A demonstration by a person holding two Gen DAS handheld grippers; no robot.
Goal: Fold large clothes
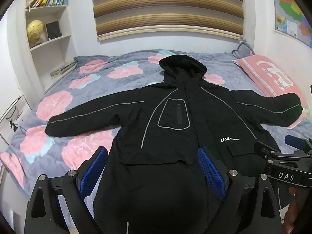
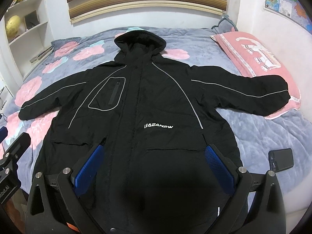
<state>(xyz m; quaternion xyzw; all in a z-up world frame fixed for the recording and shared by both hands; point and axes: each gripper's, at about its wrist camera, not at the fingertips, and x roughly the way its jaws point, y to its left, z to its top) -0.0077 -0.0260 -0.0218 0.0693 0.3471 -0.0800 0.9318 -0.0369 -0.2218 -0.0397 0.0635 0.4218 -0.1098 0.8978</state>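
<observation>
Left claw (image 1: 152, 172) wide open, blue pads (image 1: 93, 170) spread, holding nothing, hovering over lower hem area of black jacket (image 1: 175, 128), at 6 o'clock of left wrist view. Contact with fabric: cannot tell. Right claw (image 2: 157, 172) likewise wide open, empty, above hem at 6 o'clock of right wrist view. Jacket spread flat, front up, on bed (image 2: 263, 128) with floral quilt. Hood (image 2: 139, 39) toward 12 o'clock, left-side sleeve (image 1: 81, 117) out toward 9 o'clock, other sleeve (image 2: 253, 91) toward 3 o'clock, cuff lying on pink pillow (image 2: 251, 50). Grey piping, chest pocket (image 2: 109, 95), white logo (image 2: 158, 126) near center. Dark phone (image 2: 280, 159) on quilt at 4 o'clock, just beside hem.
</observation>
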